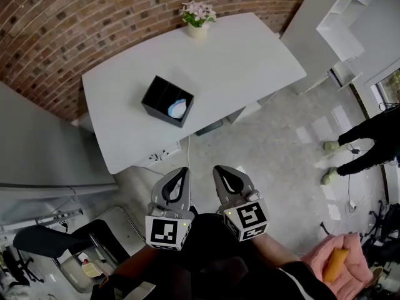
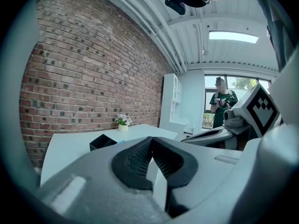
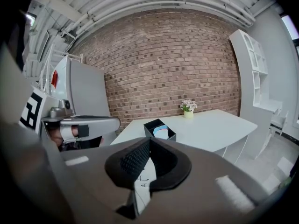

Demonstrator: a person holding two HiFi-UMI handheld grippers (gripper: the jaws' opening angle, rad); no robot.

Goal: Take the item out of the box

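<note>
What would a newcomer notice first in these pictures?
The black box stands out on the white table, with a pale blue item inside it. Nearer the camera, the left hand-held gripper and right hand-held gripper hang side by side over the floor, both shut and empty, short of the table.

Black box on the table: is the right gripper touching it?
Apart. The head view shows the right gripper held over the floor, shut and empty, short of the white table where the black box sits.
</note>
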